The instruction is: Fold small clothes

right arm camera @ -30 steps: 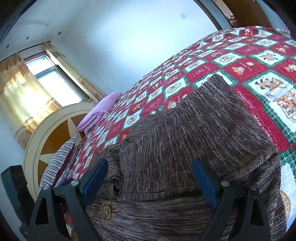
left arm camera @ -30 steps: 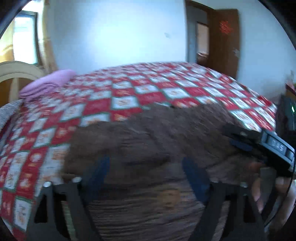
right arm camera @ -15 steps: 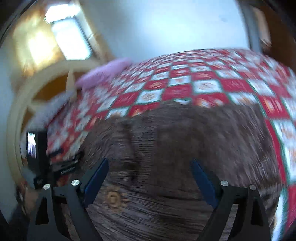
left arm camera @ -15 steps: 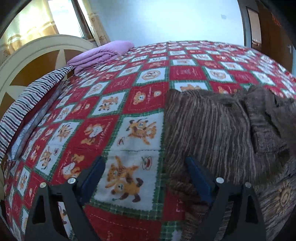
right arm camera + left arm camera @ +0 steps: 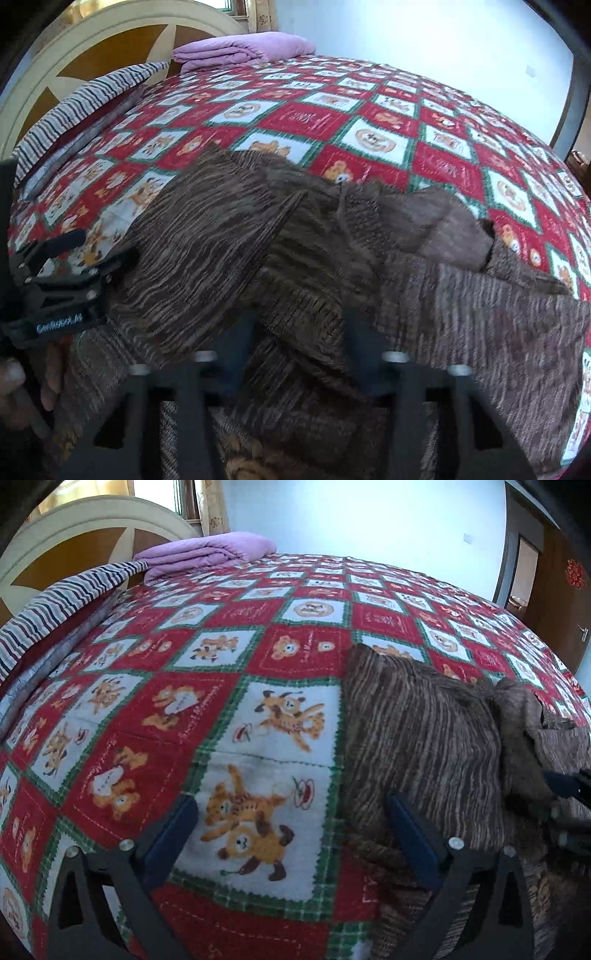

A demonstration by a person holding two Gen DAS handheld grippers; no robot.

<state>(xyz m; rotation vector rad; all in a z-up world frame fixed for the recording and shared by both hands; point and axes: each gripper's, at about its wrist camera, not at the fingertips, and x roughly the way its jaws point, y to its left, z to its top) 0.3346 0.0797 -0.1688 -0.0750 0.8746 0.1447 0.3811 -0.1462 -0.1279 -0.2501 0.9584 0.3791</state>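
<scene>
Left gripper (image 5: 291,834) just opened wide; right gripper (image 5: 295,332) closing.

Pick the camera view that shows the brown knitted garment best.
Right wrist view: the brown knitted garment spreads across the frame, folds and an opening visible. The left wrist view shows only its left part, beside the bear-patterned bedspread.

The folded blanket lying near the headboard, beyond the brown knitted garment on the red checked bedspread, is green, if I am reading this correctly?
Not quite: the folded blanket is purple, not green, as the left wrist view shows. It does lie near the headboard, beyond the brown knitted garment on the red checked bedspread.
</scene>
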